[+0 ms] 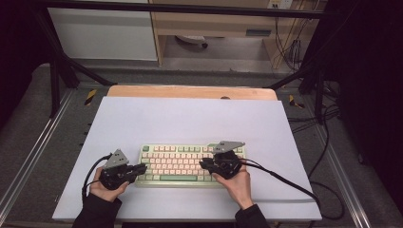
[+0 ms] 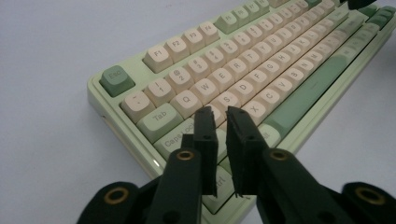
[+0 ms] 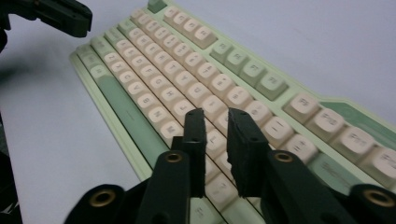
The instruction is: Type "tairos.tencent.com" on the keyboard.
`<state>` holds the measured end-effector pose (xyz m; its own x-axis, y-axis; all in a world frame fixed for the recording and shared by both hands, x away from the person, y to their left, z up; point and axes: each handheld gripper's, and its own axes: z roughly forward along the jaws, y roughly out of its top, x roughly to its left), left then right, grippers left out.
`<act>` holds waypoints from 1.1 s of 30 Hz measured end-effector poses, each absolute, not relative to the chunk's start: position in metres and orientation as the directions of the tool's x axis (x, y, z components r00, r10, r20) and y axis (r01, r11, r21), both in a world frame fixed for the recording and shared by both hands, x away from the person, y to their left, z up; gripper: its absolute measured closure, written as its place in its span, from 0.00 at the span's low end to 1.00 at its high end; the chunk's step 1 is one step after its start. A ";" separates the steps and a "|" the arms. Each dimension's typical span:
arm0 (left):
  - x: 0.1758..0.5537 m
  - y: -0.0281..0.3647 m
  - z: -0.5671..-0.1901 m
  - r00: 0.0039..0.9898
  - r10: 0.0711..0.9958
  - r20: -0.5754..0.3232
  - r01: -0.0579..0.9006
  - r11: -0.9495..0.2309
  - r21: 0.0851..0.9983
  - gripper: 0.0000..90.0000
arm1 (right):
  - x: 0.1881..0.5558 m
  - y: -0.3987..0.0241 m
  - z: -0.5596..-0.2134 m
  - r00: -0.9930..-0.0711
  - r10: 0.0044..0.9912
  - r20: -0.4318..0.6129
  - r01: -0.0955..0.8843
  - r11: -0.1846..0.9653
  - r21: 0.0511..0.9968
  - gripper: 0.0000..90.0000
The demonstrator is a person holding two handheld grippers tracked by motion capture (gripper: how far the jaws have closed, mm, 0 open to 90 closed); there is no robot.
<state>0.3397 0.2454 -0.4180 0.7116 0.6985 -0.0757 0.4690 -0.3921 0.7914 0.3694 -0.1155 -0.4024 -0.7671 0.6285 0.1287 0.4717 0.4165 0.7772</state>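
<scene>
a: how were the claws set?
b: left gripper stood a narrow slit apart, holding nothing, tips over the mechanical keyboard beneath, by a and s.
a: and the right gripper?
b: same slim gap, empty, above the m-side keys, seemingly poised to press them.
</scene>
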 end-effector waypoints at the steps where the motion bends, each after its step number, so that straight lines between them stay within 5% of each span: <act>1: 0.340 0.246 -0.418 0.711 0.700 -0.074 0.468 -0.392 0.792 0.85 | 0.369 -0.120 -0.402 -0.761 0.635 0.131 0.474 0.407 0.780 0.75; 9: 0.339 0.251 -0.418 0.719 0.692 -0.066 0.469 -0.413 0.781 0.56 | 0.367 -0.157 -0.401 -0.716 0.691 0.100 0.475 0.377 0.795 0.36; 16: 0.336 0.257 -0.423 0.719 0.693 -0.053 0.474 -0.434 0.766 0.30 | 0.362 -0.188 -0.406 -0.698 0.703 0.137 0.500 0.343 0.795 0.16; 24: 0.334 0.262 -0.430 0.720 0.692 -0.054 0.483 -0.444 0.755 0.10 | 0.354 -0.215 -0.422 -0.682 0.715 0.157 0.526 0.330 0.784 0.04; 33: 0.333 0.269 -0.435 0.718 0.693 -0.061 0.484 -0.435 0.759 0.08 | 0.347 -0.241 -0.436 -0.661 0.725 0.193 0.556 0.300 0.776 0.01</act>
